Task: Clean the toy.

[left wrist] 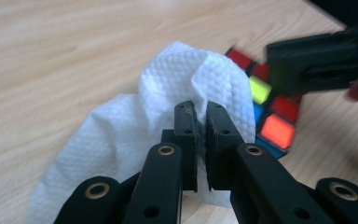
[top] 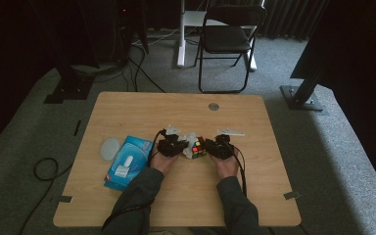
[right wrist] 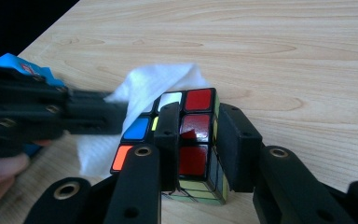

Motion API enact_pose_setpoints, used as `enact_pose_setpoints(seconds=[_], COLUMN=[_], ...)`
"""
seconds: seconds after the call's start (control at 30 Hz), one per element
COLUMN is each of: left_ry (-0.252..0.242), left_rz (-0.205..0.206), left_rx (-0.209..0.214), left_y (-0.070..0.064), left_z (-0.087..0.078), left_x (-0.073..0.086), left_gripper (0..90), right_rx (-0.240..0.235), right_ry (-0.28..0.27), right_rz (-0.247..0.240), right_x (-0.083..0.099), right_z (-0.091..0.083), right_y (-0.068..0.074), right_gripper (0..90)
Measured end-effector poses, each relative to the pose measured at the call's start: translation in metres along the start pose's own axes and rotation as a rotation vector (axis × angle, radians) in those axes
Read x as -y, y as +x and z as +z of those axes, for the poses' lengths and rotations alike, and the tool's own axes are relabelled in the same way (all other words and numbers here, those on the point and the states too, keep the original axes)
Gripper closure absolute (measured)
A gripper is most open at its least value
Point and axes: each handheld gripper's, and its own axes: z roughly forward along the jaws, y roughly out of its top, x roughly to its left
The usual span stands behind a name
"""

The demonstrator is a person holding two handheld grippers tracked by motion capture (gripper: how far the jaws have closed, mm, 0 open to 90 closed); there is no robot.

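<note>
Your right gripper, rising from the bottom of its own view, has its jaws clamped on one layer of the puzzle cube, a red-faced column sitting between them. This grip steadies the cube so that the other tool can work against it. In the left gripper view, lower centre, your left gripper has its jaws pinched nearly together on a fold of the white paper tissue, which is bunched up and pressed against the cube's side. Held so, the tissue appears to serve as a wiping pad for the cube's faces.

In the high view, the cube lies at the centre of the wooden table, between both grippers, with the tissue touching its left side.

To the left in that frame, near your left forearm, lies a blue tissue pack, with a pale round lid-like disc just beside it. Both lie well apart from the work. A small grey disc sits near the table's far edge. At the top of the frame, a black folding chair stands on the carpet beyond. Nothing crowds the cube except the two tools themselves.
</note>
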Motion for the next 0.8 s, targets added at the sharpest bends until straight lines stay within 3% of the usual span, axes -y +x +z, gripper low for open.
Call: enact_pose_setpoints(seconds=[0.13, 0.3, 0.5, 0.73, 0.8], left_ry=[0.057, 0.059, 0.019, -0.024, -0.033], left_rz=[-0.011, -0.006, -0.055, -0.058, -0.045], left_rx=[-0.018, -0.025, -0.045, -0.054, -0.039], left_y=[-0.001, 0.0, 0.01, 0.013, 0.011], left_z=[0.015, 0.015, 0.006, -0.001, 0.0], left_x=[0.011, 0.011, 0.005, 0.001, -0.001], left_gripper=[85.3, 85.2, 85.1, 84.9, 84.7], right_rx=[-0.001, -0.008, -0.039, -0.067, -0.067], right_ry=[0.0, 0.001, 0.018, 0.028, 0.034], right_rz=[0.0, -0.003, -0.04, -0.083, -0.104], right_x=[0.0, 0.0, 0.0, 0.0, -0.001], right_z=[0.0, 0.0, 0.0, 0.0, 0.0], right_y=[0.0, -0.001, 0.0, 0.002, 0.004], right_gripper=[70.4, 70.4, 70.6, 70.7, 70.9])
